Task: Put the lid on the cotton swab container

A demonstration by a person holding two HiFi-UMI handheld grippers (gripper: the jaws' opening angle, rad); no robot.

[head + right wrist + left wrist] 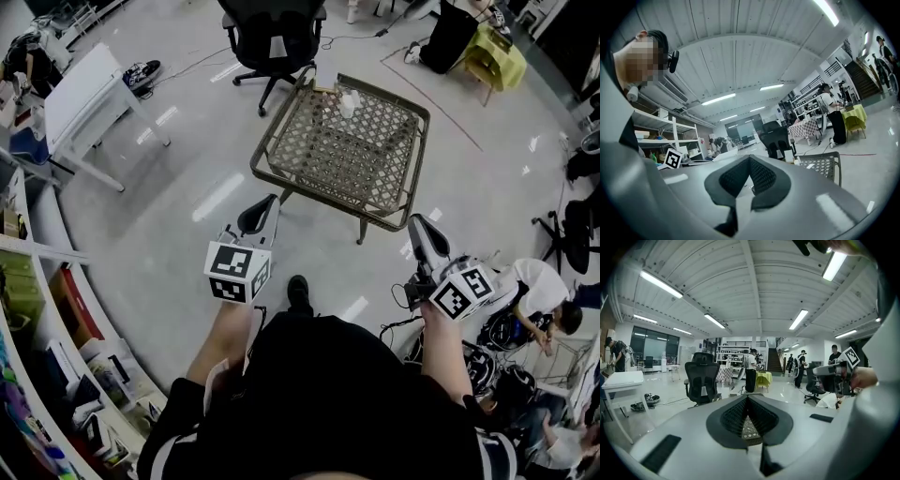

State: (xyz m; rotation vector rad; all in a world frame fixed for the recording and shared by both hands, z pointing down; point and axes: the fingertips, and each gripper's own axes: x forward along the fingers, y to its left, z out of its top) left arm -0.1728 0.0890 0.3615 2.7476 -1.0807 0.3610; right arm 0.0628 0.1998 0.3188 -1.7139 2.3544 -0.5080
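A small white cotton swab container (pixel 348 101) stands near the far edge of a low wicker table (pixel 309 141); I cannot make out a separate lid. In the head view my left gripper (pixel 269 202) and right gripper (pixel 416 224) are held over the floor, short of the table's near edge, and both point toward it. Each one's jaws meet with nothing between them. In the right gripper view the table (pixel 825 164) lies ahead on the right with a small white thing (pixel 797 161) on it. Wicker (pixel 749 430) shows through the gap under the left gripper (pixel 748 399).
A black office chair (pixel 274 37) stands behind the wicker table. At the left are a white desk (pixel 84 94) and shelves (pixel 37 309). A person (pixel 539 291) sits low on the floor at the right among cables. A yellow-covered table (pixel 497 52) is far right.
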